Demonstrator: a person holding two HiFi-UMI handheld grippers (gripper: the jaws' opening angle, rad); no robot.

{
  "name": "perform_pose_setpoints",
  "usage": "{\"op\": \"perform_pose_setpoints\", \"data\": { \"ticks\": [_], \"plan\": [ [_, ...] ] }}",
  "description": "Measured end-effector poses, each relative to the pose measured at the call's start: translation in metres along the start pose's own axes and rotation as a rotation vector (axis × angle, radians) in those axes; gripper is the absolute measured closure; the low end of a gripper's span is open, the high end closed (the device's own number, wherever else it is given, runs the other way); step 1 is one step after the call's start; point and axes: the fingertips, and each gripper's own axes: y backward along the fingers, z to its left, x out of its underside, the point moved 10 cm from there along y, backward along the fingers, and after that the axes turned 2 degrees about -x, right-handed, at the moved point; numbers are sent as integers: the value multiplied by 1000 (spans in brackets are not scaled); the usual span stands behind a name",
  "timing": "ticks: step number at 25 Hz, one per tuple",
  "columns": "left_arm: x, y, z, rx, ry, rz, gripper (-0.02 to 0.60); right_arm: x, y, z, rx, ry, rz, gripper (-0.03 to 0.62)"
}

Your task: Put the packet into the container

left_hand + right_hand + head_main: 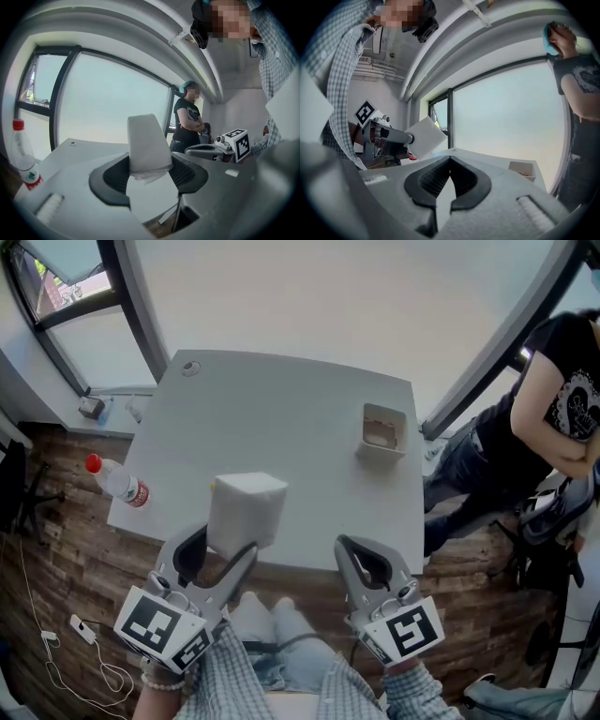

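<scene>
Left tool (217, 551) grips the white packet (246, 510) at the near edge of the bench (281, 409); right tool (345, 546) is clenched and empty, and the container (382, 430) stands well apart.

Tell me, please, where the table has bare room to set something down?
The middle of the table is bare, between the bottle at left and the container at right. Only the near edge is crowded: the left gripper holds the packet there.

the grey left gripper (225, 542) was pinching a soft white packet (246, 510) and holding it up in the air. the grey right gripper (345, 547) beside it was closed tight, with nothing inside.
</scene>
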Motion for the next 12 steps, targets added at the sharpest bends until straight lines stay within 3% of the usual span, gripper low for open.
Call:
{"op": "perform_pose_setpoints", "data": {
  "ticks": [12],
  "plan": [
    [-13,-42,13,87,-20,20,328,0,-5,-21,86,-13,18,595]
  ]
}}
